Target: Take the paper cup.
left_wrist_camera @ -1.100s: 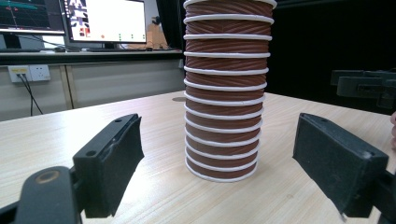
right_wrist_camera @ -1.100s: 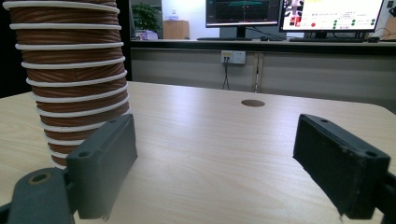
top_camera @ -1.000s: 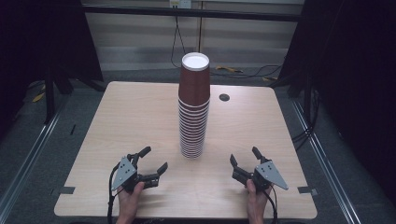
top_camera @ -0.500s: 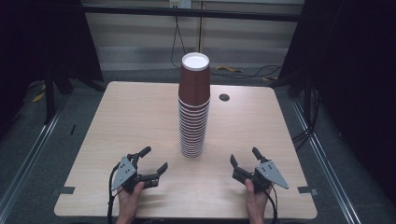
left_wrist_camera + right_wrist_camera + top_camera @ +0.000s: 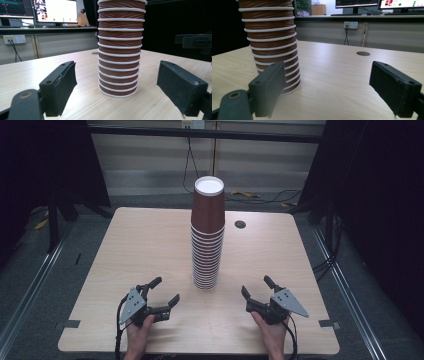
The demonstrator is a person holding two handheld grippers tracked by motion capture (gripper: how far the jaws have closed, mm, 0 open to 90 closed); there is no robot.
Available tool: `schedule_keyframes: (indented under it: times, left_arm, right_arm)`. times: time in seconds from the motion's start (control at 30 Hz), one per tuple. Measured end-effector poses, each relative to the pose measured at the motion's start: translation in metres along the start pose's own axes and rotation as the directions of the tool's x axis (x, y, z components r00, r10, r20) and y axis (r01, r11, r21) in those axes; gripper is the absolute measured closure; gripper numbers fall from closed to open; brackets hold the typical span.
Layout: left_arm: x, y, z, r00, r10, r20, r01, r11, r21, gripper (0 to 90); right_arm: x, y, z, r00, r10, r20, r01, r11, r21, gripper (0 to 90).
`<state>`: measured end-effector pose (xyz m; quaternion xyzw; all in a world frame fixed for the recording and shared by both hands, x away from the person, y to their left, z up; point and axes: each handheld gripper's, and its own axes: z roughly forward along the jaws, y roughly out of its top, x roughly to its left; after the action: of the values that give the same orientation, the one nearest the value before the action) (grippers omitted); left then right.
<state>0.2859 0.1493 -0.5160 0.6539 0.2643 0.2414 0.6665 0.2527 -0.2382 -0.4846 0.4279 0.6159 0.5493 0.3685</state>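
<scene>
Brown cup stack (image 5: 207, 237) stands beyond wide-spread left tongs (image 5: 166, 289) and right tongs (image 5: 255, 285).

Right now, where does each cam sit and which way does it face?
High view: above the near edge, looking forward and down; cup stack on the table, both hands with left gripper and right gripper.
Left gripper view: low, along its open jaws at the stack.
Right gripper view: low, open jaws, stack on its left.
All share the stack.
</scene>
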Motion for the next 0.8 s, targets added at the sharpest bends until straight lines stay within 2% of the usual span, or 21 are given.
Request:
schedule_keyframes:
  times: [0.07,0.23,0.3,0.6,0.8]
  left_arm:
    - [0.0,0.0,0.0,1.0,0.001,0.001,-0.001,1.0,-0.001,15.6]
    - [0.0,0.0,0.0,1.0,0.001,0.001,-0.001,1.0,-0.001,15.6]
    - [0.0,0.0,0.0,1.0,0.002,0.001,-0.002,1.0,-0.001,15.6]
    - [0.0,0.0,0.0,1.0,0.002,0.002,-0.002,1.0,-0.001,15.6]
    - [0.0,0.0,0.0,1.0,0.001,0.003,-0.001,1.0,-0.001,15.6]
  right_arm:
    - [0.0,0.004,0.002,0.9995,0.013,-0.028,-0.013,1.0,0.007,14.5]
    - [0.001,0.009,0.004,0.9983,0.006,-0.057,-0.006,1.0,0.005,16.0]
    - [0.001,0.015,0.006,0.9965,0.003,-0.084,-0.003,1.0,0.004,16.0]
    - [0.001,0.034,0.013,0.991,0.025,-0.131,-0.025,1.0,0.002,15.6]
    - [0.003,0.043,0.018,0.9886,0.016,-0.15,-0.017,1.0,-0.007,15.7]
